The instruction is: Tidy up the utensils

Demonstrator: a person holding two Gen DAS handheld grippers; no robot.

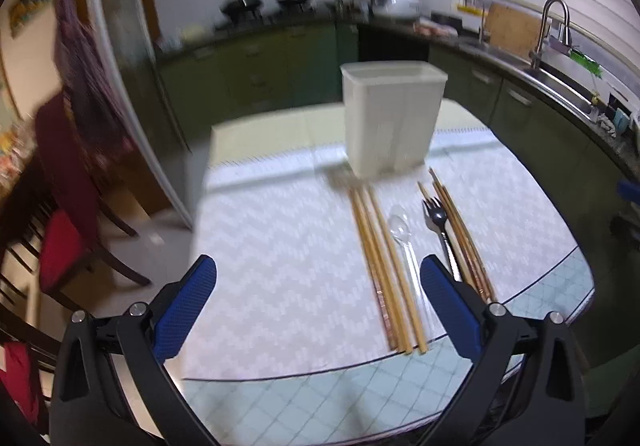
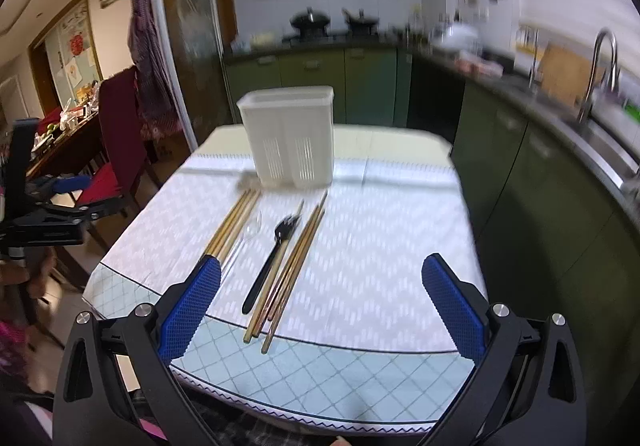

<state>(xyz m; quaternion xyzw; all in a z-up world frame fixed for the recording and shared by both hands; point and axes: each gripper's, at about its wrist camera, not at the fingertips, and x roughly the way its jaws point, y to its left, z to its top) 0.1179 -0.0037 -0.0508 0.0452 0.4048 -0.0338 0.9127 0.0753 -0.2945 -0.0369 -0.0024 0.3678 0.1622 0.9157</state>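
Nearest the cameras, both tools hang above the near edge of the surface point(image 2: 380, 286) with nothing gripped: the left tool point(image 1: 318, 306) has its blue pads wide apart, and the right tool point(image 2: 320, 310) is spread just as wide.

Past them, toward 12 o'clock, the utensils lie in rows on the patterned cloth — a pale chopstick bundle point(image 1: 384, 266), a clear plastic spoon point(image 1: 402, 234) beside it, a black fork point(image 2: 272, 258), then darker chopsticks point(image 2: 296, 262) touching or just beside the fork.

Farther at 12 o'clock stands the empty white holder point(image 2: 290, 134), upright, just beyond the chopstick tips.

The risks lie in crowding — closing on the fork could drag a neighbouring chopstick, the clear spoon is hard to see and slippery, and a long chopstick tipped in off-centre could topple the light holder
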